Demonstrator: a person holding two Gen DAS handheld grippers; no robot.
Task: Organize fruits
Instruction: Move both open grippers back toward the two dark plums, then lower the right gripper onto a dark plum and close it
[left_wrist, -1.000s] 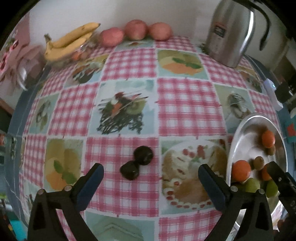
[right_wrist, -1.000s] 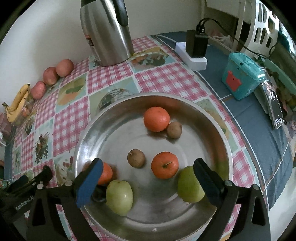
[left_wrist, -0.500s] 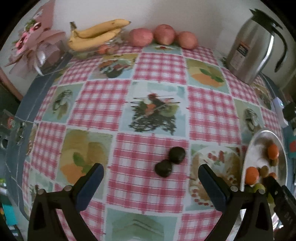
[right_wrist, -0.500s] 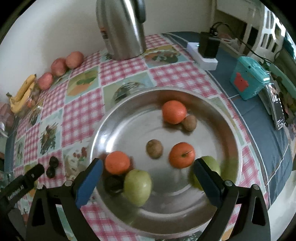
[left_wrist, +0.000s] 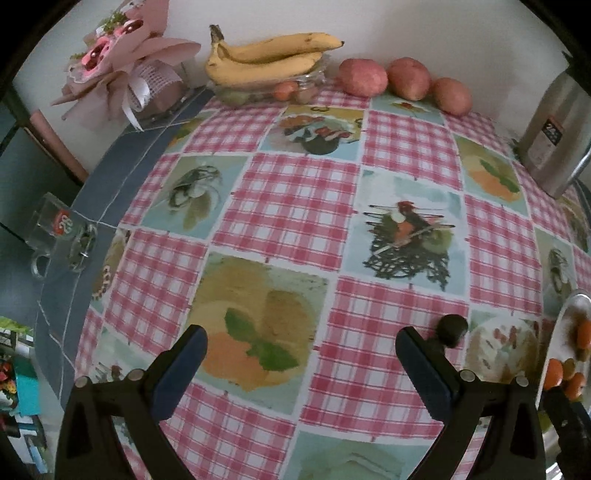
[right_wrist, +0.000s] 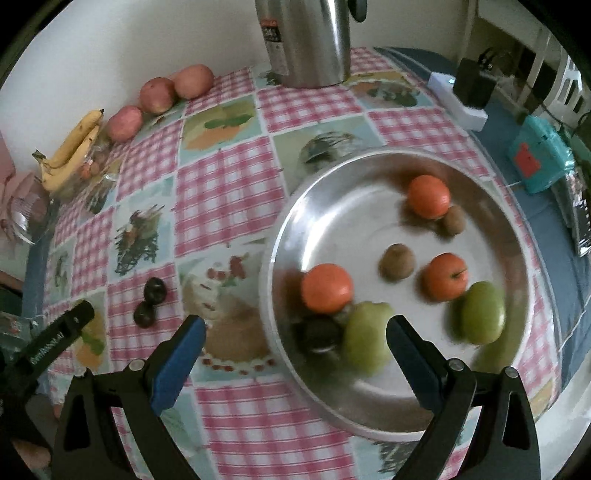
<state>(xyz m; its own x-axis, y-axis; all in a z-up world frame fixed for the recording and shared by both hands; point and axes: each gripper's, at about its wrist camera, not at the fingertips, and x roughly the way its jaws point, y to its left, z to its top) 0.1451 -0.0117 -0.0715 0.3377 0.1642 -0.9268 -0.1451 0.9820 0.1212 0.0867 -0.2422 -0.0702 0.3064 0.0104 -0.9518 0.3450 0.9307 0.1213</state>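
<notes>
Two glossy dark plums (right_wrist: 150, 301) sit touching on the checked cloth (right_wrist: 229, 177); left gripper (left_wrist: 301, 363) and right gripper (right_wrist: 295, 347) gape empty.

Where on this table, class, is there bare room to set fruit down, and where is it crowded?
Free: the middle of the tablecloth, between the red apples, flask and metal tray. The tray's far left floor is bare too. Crowded: the tray's near half, and the back corner by the bananas. Two dark plums lie left of the tray.

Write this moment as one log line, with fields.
left gripper: open, empty | right gripper: open, empty | two dark plums: on tablecloth, outside tray | metal tray: holds fruit
</notes>
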